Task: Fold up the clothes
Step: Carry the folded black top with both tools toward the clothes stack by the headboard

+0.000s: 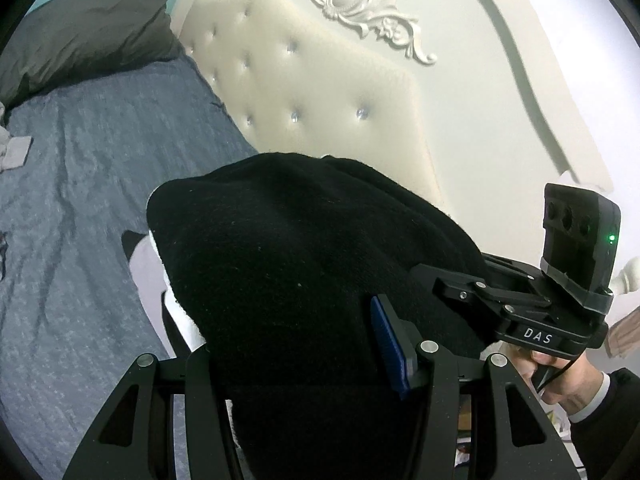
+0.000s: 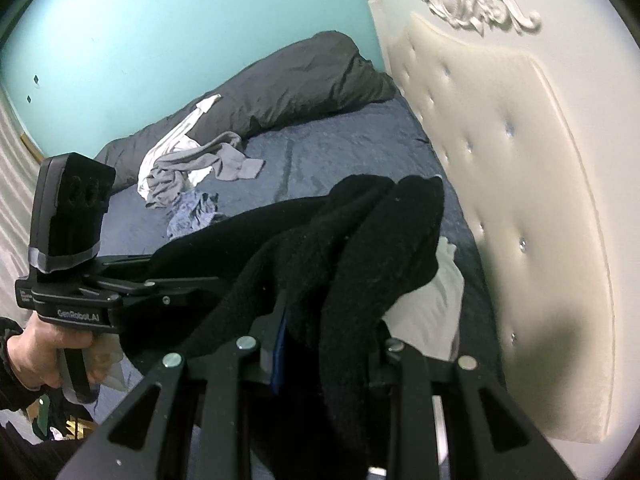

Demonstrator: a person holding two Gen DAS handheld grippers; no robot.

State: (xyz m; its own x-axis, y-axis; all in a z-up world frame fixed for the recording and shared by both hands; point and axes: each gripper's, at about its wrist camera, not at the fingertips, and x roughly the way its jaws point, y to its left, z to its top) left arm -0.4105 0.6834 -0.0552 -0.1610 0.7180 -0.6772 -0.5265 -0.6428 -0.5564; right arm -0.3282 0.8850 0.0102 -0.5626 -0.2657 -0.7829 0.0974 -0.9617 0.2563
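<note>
A thick black garment (image 1: 288, 264) hangs bunched between both grippers above the bed. In the left wrist view it fills the gap of my left gripper (image 1: 276, 320); the blue pad (image 1: 390, 344) of one finger presses its side, while the other finger is mostly covered. In the right wrist view the same black garment (image 2: 360, 248) drapes over my right gripper (image 2: 332, 332), which is shut on a fold, one blue pad (image 2: 280, 352) showing. Each hand-held gripper appears in the other's view, its fingers sunk in the cloth. A white and grey piece (image 2: 432, 292) lies beneath.
The blue-grey bed cover (image 1: 80, 200) stretches left, with a dark pillow (image 2: 304, 80) by the teal wall. A cream tufted headboard (image 2: 520, 200) stands close on the right. A loose pile of grey, white and blue clothes (image 2: 192, 172) lies mid-bed.
</note>
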